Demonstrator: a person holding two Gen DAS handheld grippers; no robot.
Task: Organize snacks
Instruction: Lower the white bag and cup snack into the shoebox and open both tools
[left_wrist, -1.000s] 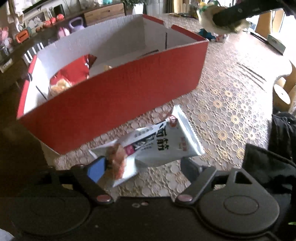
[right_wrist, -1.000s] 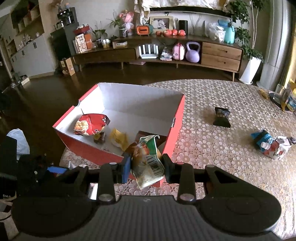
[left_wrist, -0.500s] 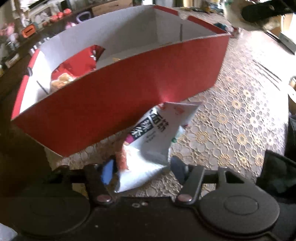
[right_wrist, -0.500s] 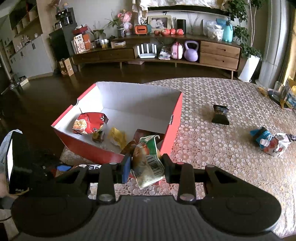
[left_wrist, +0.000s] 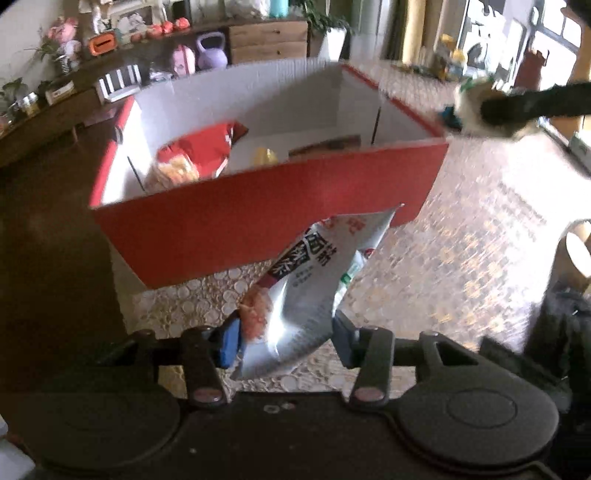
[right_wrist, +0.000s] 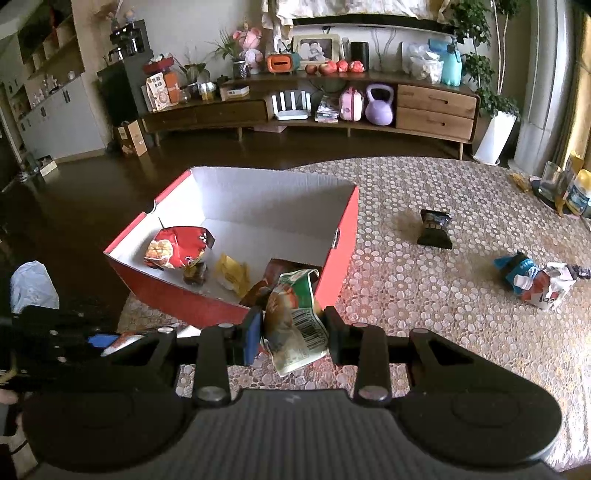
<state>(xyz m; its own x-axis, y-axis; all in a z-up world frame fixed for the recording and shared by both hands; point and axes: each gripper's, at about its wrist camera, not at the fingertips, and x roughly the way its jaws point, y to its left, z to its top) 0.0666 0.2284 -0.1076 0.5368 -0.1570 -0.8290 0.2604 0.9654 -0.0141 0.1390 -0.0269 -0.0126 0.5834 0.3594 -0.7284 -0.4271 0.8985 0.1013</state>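
Note:
A red cardboard box (left_wrist: 258, 210) with a white inside stands on the patterned table; it also shows in the right wrist view (right_wrist: 341, 240). It holds a red snack bag (right_wrist: 175, 245), a yellow packet (right_wrist: 232, 275) and a brown packet. My left gripper (left_wrist: 282, 338) is shut on a silver-white snack packet (left_wrist: 306, 295), lifted off the table in front of the box's near wall. My right gripper (right_wrist: 291, 332) is shut on a green snack packet (right_wrist: 295, 317) near the box's right corner.
A black snack packet (right_wrist: 434, 229) and a blue-and-white pile of packets (right_wrist: 535, 280) lie on the table to the right of the box. A sideboard (right_wrist: 306, 107) stands behind. Bottles and a glass stand at the table's far right edge.
My left gripper has closed on the silver-white packet and lifted it off the table, tilting it upright toward the box. My right gripper has held its green packet almost still.

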